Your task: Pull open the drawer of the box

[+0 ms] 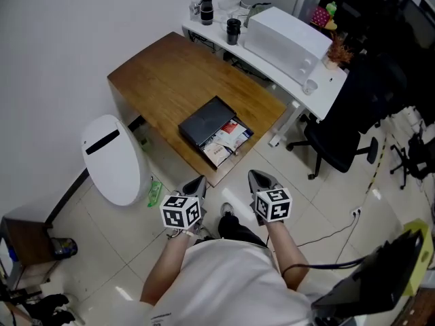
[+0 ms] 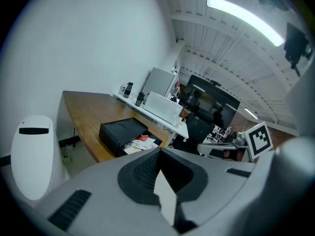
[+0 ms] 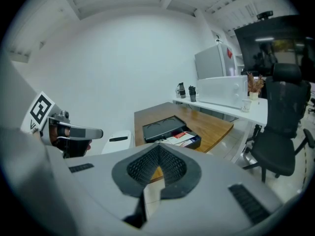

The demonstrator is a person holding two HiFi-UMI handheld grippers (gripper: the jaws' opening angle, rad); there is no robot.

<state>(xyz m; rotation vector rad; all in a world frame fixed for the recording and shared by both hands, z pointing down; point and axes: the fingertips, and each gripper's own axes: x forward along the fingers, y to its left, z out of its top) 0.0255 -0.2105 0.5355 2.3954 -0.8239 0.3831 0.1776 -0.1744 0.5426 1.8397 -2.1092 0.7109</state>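
While both claws hang close to the person's body, well apart from the work, the black box (image 1: 206, 121) lies on the wooden surface (image 1: 166, 73) near its front corner. Its drawer (image 1: 230, 141) already stands out from the box toward that edge, with printed papers or cards showing inside.

The left claw (image 1: 198, 182) is clenched on nothing, its tips meeting with no object between them. The right claw (image 1: 255, 176) is likewise closed tight and empty. Both point roughly toward the box from over the tiled floor.

The box looks flat, rigid and fairly light, probably plastic or stiff card, so it would likely slide on the smooth wood rather than let the drawer run freely. A sound approach would be to press one claw down on the lid to pin it, and to pinch the drawer's front wall or lip with the other, pulling straight along its run. The loose papers are light and could snag or spill. Since the drawer front sits near the surface's edge, any further pull risks tipping it past the edge.
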